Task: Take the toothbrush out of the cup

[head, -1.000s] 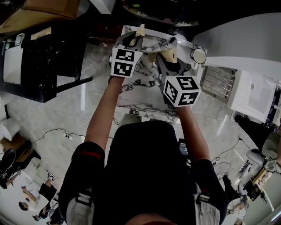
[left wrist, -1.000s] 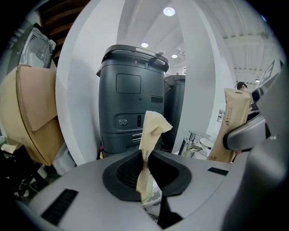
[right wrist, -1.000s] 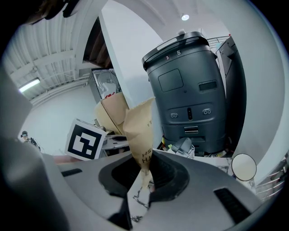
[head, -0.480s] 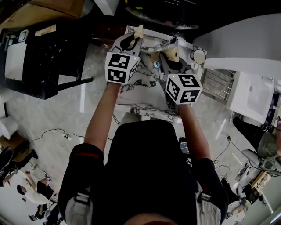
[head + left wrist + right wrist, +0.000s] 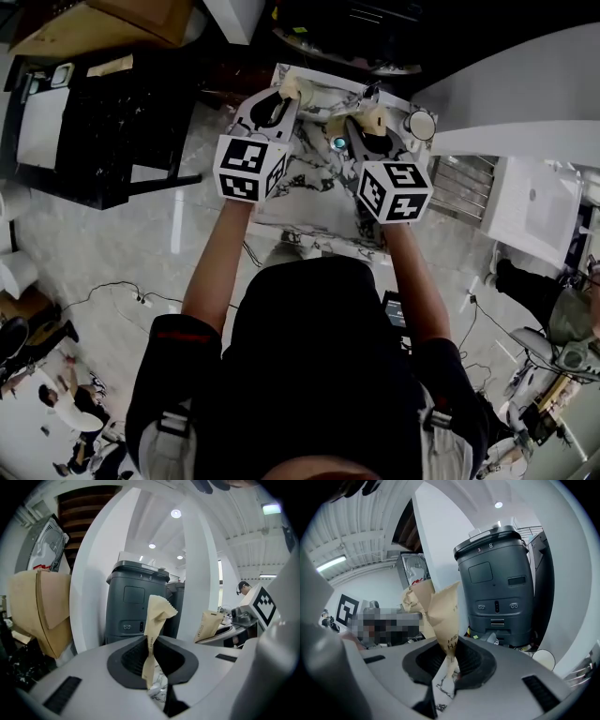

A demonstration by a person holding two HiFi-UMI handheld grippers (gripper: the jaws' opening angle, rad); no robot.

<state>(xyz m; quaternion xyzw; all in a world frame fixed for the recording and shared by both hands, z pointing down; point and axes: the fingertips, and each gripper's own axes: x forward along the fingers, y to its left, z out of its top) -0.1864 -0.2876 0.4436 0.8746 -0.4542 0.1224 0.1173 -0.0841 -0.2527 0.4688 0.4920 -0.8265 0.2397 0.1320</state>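
Note:
Both grippers hang over the marble table point(image 5: 309, 202). My left gripper point(image 5: 284, 97) is shut on a slim beige paper packet point(image 5: 293, 88); in the left gripper view that packet point(image 5: 155, 616) stands upright between the dark pads point(image 5: 133, 658). My right gripper point(image 5: 368, 122) is shut on a second kraft paper packet point(image 5: 372, 116), which rises crumpled from the jaws in the right gripper view point(image 5: 443, 616). A white round cup point(image 5: 424, 122) stands just right of the right gripper. A small teal object point(image 5: 337, 142) lies between the two grippers. No bare toothbrush shows.
A black desk point(image 5: 103, 122) stands at the left and a cardboard box point(image 5: 103, 23) beyond it. A wire rack point(image 5: 464, 173) and a white unit point(image 5: 539, 202) sit at the right. Dark grey bins point(image 5: 136, 606) stand beyond the table. Cables cross the floor point(image 5: 122, 281).
My left gripper has risen toward the camera with its paper packet still held. The right gripper has stayed almost where it was, still holding its own packet.

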